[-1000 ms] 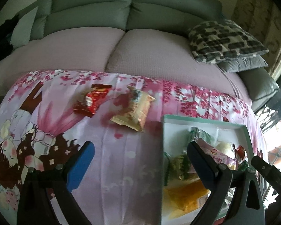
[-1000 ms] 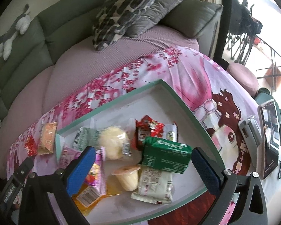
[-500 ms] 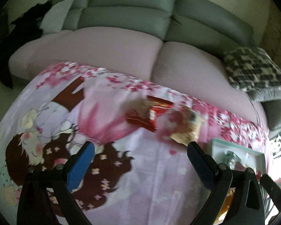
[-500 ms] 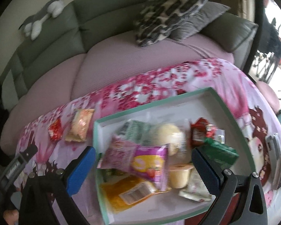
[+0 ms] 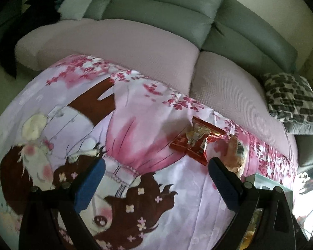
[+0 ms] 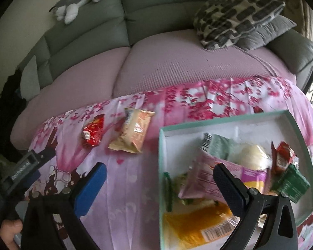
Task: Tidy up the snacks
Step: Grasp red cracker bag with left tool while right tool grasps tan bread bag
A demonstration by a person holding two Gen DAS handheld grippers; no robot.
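The left gripper hangs over the printed cloth with its blue-padded jaws spread wide and nothing between them. Just ahead of it and off toward its right jaw lies the red snack packet, flat on the pink cloth, and right behind that jaw sits the tan snack packet, partly hidden by it.

The right gripper is likewise wide apart and empty, poised over the left edge of the teal-rimmed box. Under and beyond its right jaw the box already holds a heap of snacks: a pink pouch, an orange packet, a pale round bun, a green carton. The two loose packets lie ahead of its left jaw, outside the box, side by side and just apart.

I'd judge the collecting nearly done, with these two left to gather. The left gripper seems to be lining up on the red one; it needs to shift right and forward, drop until the jaws straddle the crinkly wrapper, then close gently before carrying it to the box.
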